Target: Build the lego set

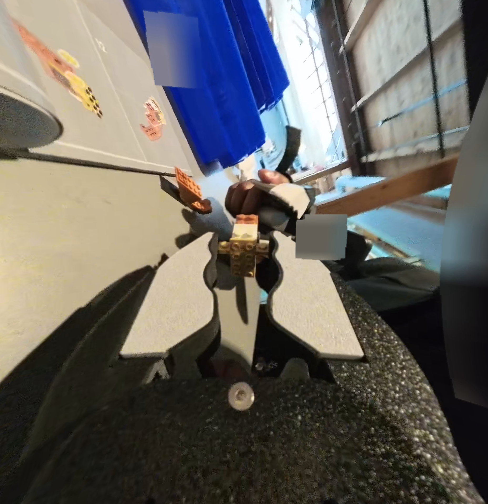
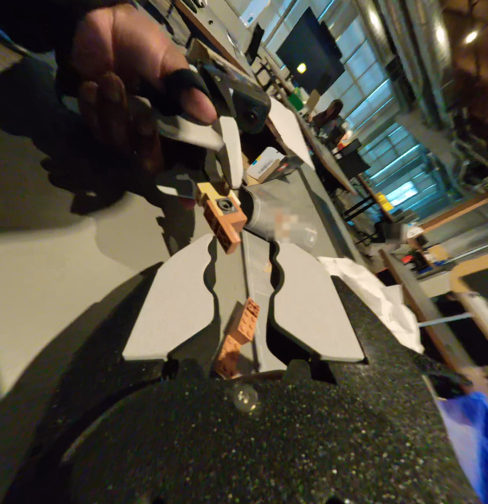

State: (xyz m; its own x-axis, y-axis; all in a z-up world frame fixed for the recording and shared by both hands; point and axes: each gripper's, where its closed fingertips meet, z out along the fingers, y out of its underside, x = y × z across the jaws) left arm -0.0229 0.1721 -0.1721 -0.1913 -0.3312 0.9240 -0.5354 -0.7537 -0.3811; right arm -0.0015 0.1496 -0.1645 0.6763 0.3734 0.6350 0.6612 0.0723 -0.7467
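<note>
Left gripper point(image 1: 242, 253), centre of left wrist view: pinching tan/yellow lego assembly point(image 1: 243, 252) at fingertips, orange-brown brick on its far end, assy lifted off table point(image 1: 73, 231). Beyond it, centre frame: hand point(image 1: 248, 199) on right gripper handle; orange plate piece point(image 1: 189, 191) at that gripper's tips, just left of hand.

Right gripper point(image 2: 242, 253), centre of right wrist view: fingers spread at tips, apart from assy point(image 2: 221, 215) just above them. Orange plate piece point(image 2: 241, 330) sits deep between the fingers, lower centre; whether clamped or loose, cannot tell. Upper left: left hand point(image 2: 122, 62) w/ black strap, holding left gripper point(image 2: 226, 188), closed on assy's tan end.

Bkgd, left view: gray mat w/ printed brick pictures point(image 1: 82, 92) upper left, blue bins point(image 1: 223, 81) top centre. Right view: white crumpled bag point(image 2: 373, 294) mid right, person seated point(image 2: 330, 114) upper right. Both views motion-blurred.
</note>
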